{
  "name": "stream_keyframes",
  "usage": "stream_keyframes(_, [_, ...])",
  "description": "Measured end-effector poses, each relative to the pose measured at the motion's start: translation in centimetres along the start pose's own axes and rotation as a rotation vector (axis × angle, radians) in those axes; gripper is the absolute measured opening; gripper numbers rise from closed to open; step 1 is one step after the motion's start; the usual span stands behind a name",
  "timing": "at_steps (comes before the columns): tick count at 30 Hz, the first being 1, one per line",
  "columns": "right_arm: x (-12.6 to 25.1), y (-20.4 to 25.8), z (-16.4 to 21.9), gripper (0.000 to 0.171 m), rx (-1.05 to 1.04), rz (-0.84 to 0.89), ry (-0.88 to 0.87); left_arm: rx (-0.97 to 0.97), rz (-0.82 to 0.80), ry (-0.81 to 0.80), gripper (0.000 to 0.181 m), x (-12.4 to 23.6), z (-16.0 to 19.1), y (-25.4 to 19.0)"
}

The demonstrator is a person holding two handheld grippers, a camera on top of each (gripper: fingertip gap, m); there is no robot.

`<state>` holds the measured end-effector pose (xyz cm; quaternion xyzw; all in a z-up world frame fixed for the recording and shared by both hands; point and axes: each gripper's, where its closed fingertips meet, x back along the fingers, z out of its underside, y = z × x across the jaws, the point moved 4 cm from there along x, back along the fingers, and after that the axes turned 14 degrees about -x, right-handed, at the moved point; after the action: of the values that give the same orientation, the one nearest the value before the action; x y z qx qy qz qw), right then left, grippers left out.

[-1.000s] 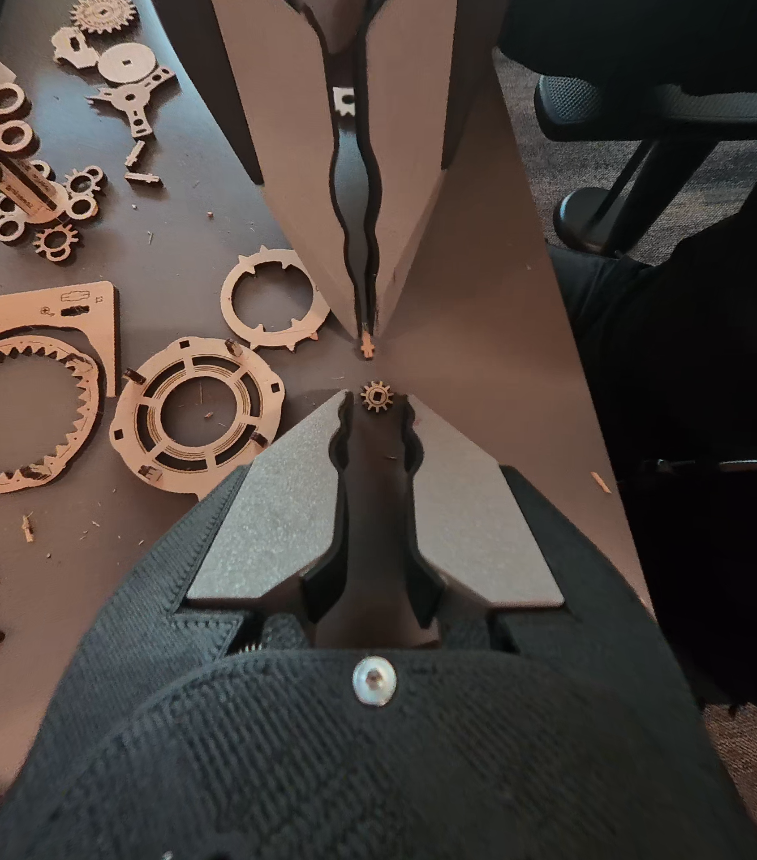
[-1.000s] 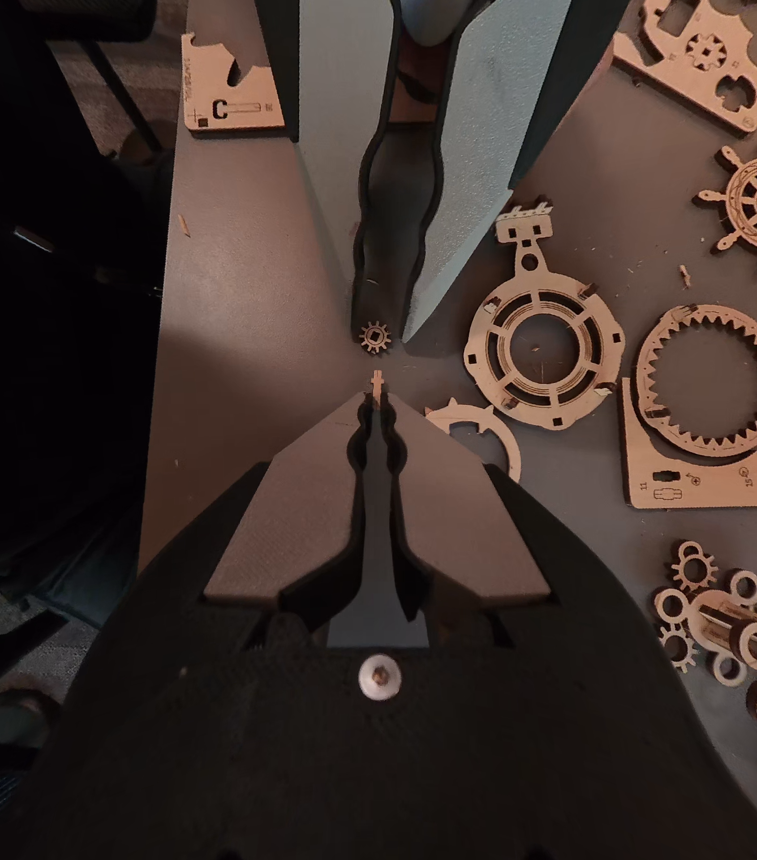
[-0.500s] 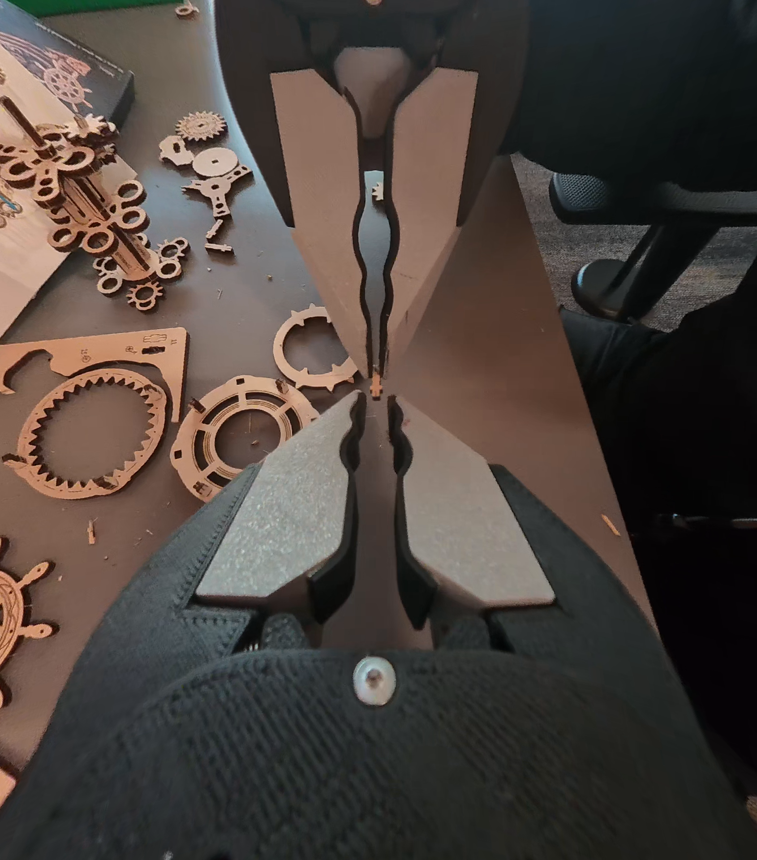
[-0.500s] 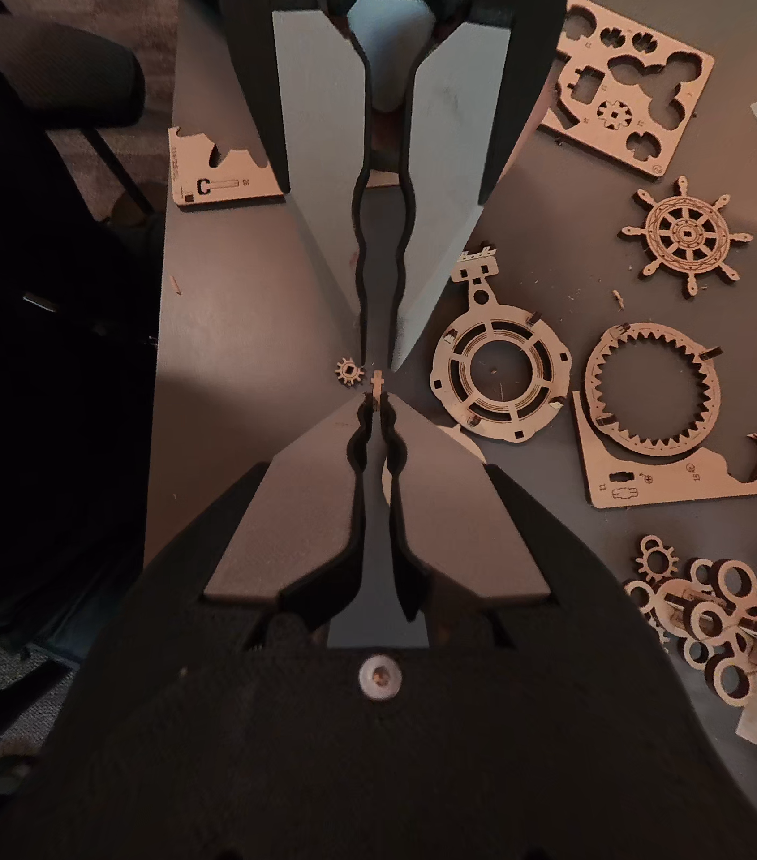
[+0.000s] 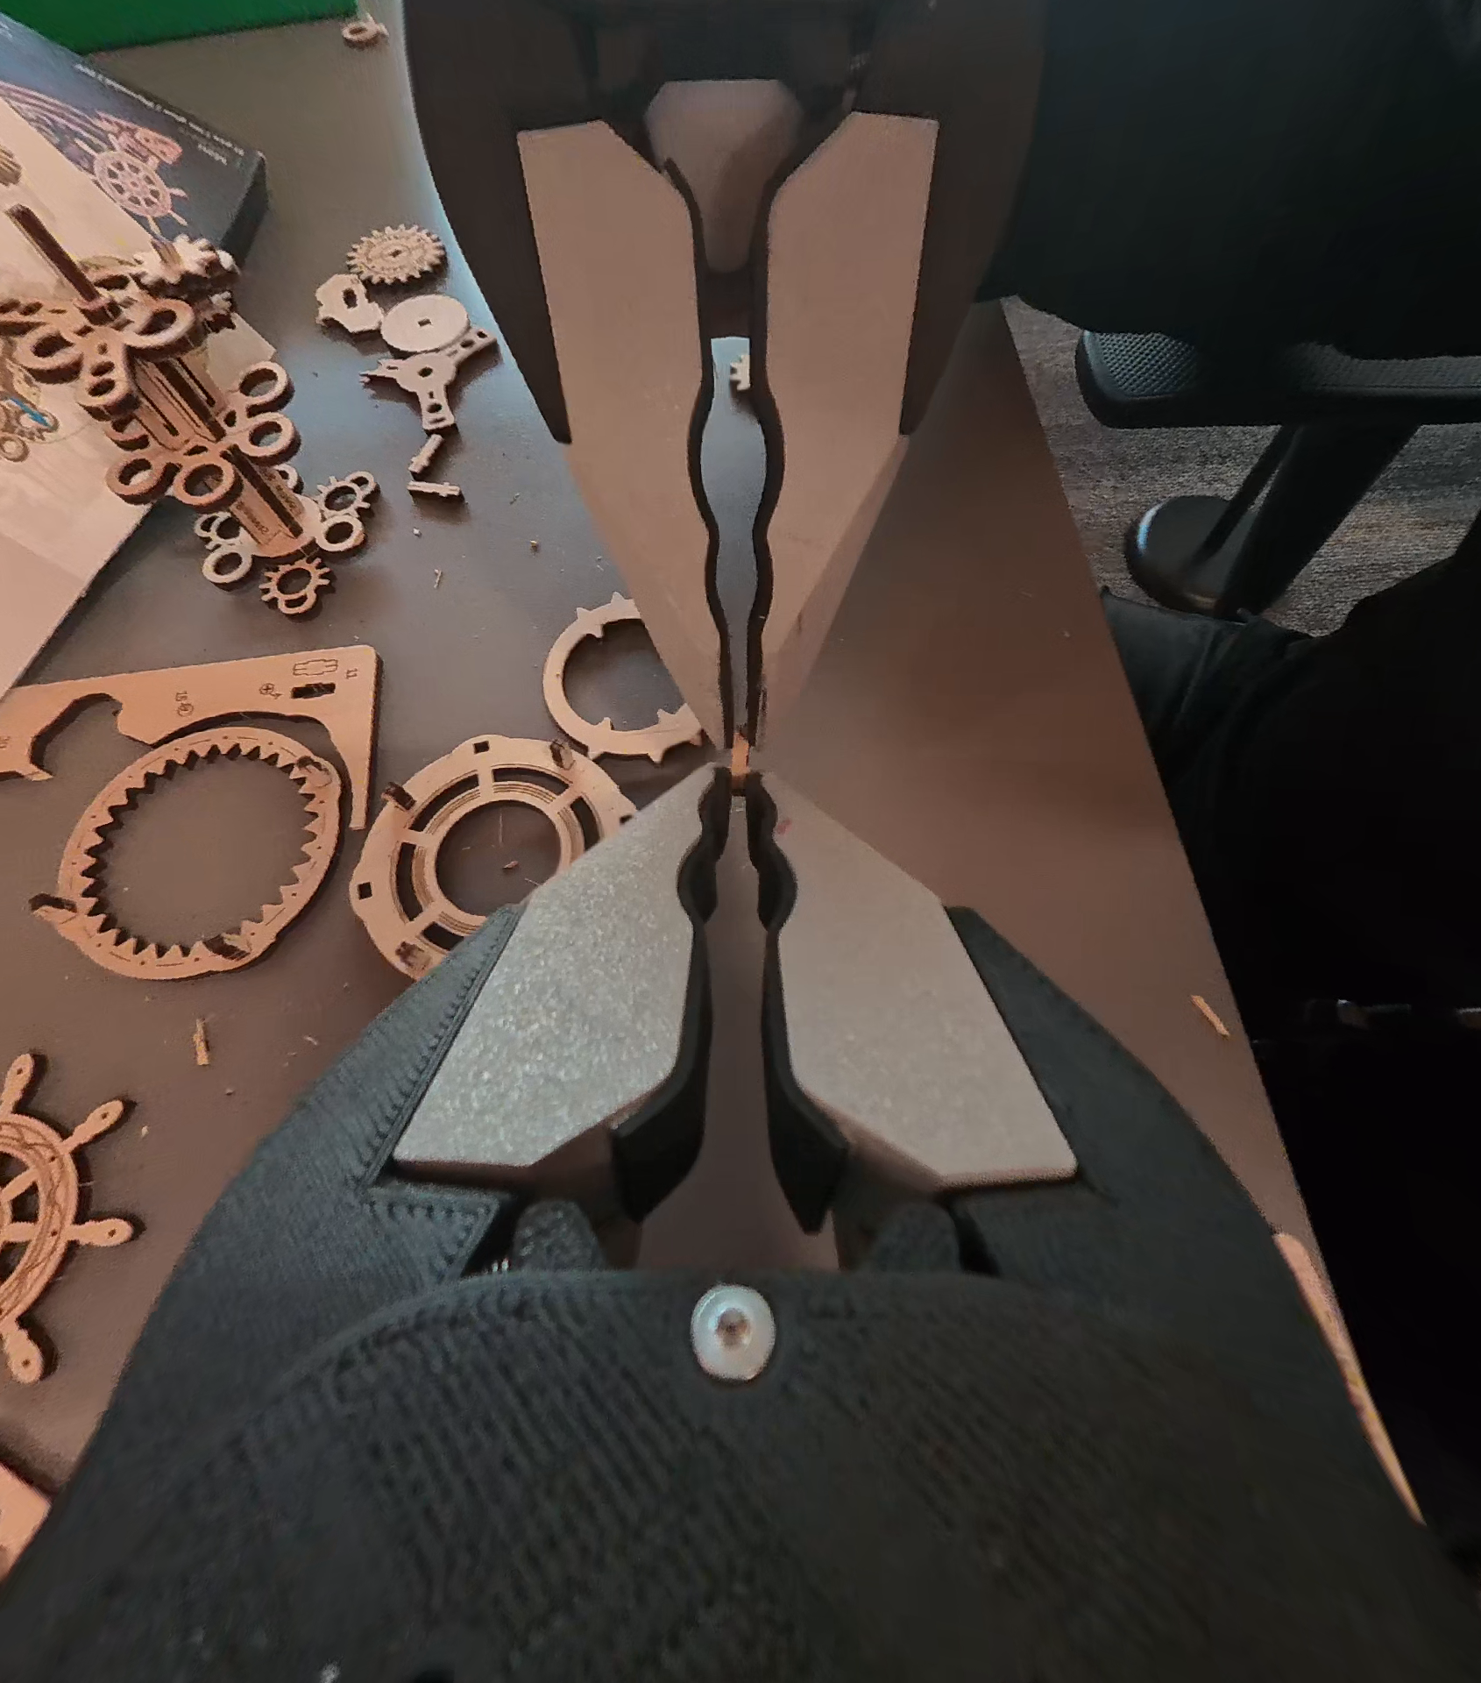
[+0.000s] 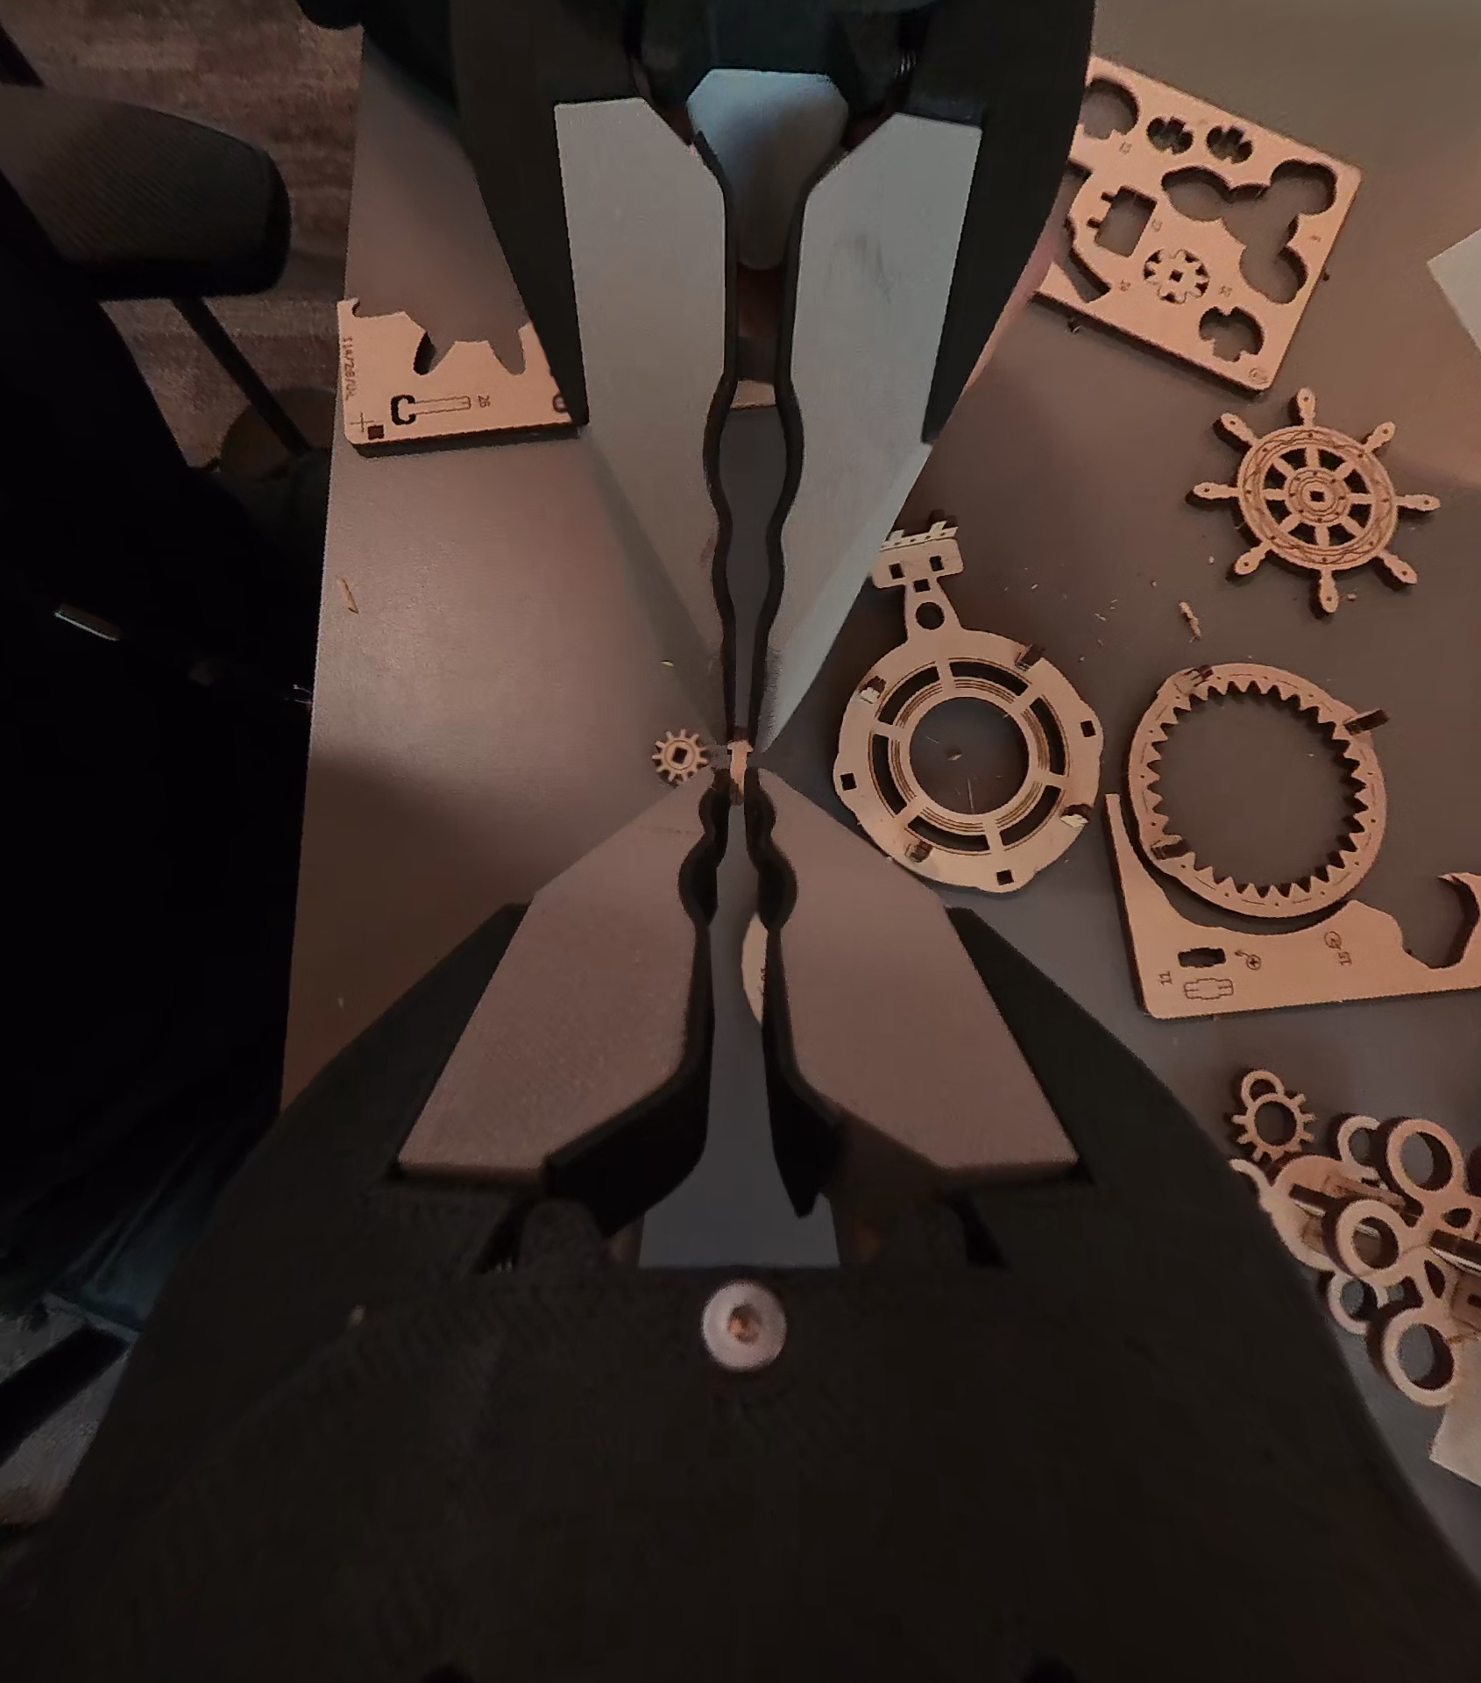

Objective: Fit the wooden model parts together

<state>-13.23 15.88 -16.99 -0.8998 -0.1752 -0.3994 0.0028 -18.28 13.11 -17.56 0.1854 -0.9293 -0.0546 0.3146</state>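
**Small pin held between two grippers, gear not yet fitted**

The task is judged to be in an early to middle stage. Nearest in the right wrist view, the right gripper (image 6: 734, 790) is seen with its fingers pressed almost together, and a small wooden pin (image 6: 735, 763) is pinched at the tips. Just beyond the pin, the left gripper (image 6: 741, 721) is met tip to tip; its fingers are also nearly closed, and the far end of the pin seems to be touched, but whether it is really gripped cannot be told.

Just beside the pin, on its left in this view, a small gear (image 6: 679, 757) with a square hole is left lying on the table (image 6: 482, 637); it is hidden in the left wrist view. The pin is thin, pale and short. It is judged that the gear is still to be joined with it.

Farther from the pin, a slotted ring plate (image 6: 964, 765), a toothed ring (image 6: 1247, 792) and a ship wheel (image 6: 1315, 496) are laid apart, unjoined. A partly built assembly of rings (image 5: 172, 401) is seen farthest.
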Motion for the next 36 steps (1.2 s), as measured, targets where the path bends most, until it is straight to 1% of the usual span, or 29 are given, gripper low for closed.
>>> stream_keyframes(1, [0.2, -0.2, -0.1, 0.000, -0.001, 0.009, -0.011, -0.006, -0.014, -0.005, 0.001, 0.1, -0.1, 0.2])
stream_keyframes(4, [1.9, -1.2, -0.5, 0.001, -0.022, 0.056, -0.076, -0.014, -0.082, -0.029, 0.000, 0.8, -0.3, 1.2])
stream_keyframes(6, [3.7, -1.8, -1.4, 0.006, -0.061, 0.047, -0.189, 0.001, -0.135, -0.087, 0.000, 1.6, -0.9, 2.0])
stream_keyframes(8, [5.5, -2.2, -2.6, 0.012, -0.106, 0.013, -0.332, 0.016, -0.192, -0.202, 0.000, 2.7, -2.1, 2.8])
stream_keyframes(10, [6.6, -2.1, -3.8, 0.018, -0.144, -0.050, -0.469, 0.023, -0.227, -0.356, 0.000, 4.1, -3.5, 3.2])
stream_keyframes(12, [7.2, -1.6, -4.7, 0.028, -0.182, -0.124, -0.556, 0.027, -0.256, -0.511, 0.000, 5.5, -4.8, 3.4])
stream_keyframes(14, [7.6, -1.5, -5.6, 0.025, -0.198, -0.140, -0.629, 0.041, -0.261, -0.614, 0.001, 6.4, -5.4, 3.3])
stream_keyframes(16, [8.1, -1.3, -6.2, 0.015, -0.198, -0.141, -0.688, 0.058, -0.258, -0.650, 0.001, 6.7, -5.6, 3.4])
stream_keyframes(18, [8.3, -0.6, -6.6, 0.015, -0.189, -0.171, -0.706, 0.062, -0.256, -0.658, 0.000, 6.8, -5.7, 3.3])
stream_keyframes(21, [7.7, -0.3, -6.8, 0.014, -0.177, -0.139, -0.674, 0.069, -0.250, -0.686, 0.000, 7.1, -5.9, 3.2])
stream_keyframes(25, [7.4, 0.0, -7.2, 0.009, -0.175, -0.129, -0.686, 0.085, -0.235, -0.725, 0.000, 7.4, -6.4, 3.0])
stream_keyframes(31, [7.3, 0.3, -7.5, 0.005, -0.176, -0.154, -0.692, 0.104, -0.234, -0.719, 0.000, 7.3, -6.3, 3.1])
stream_keyframes(34, [7.2, 0.3, -7.6, 0.000, -0.172, -0.134, -0.692, 0.117, -0.222, -0.718, 0.000, 7.1, -6.3, 3.0])
stream_keyframes(36, [7.2, 0.3, -7.7, 0.000, -0.169, -0.122, -0.691, 0.127, -0.220, -0.717, 0.000, 7.0, -6.2, 3.0])
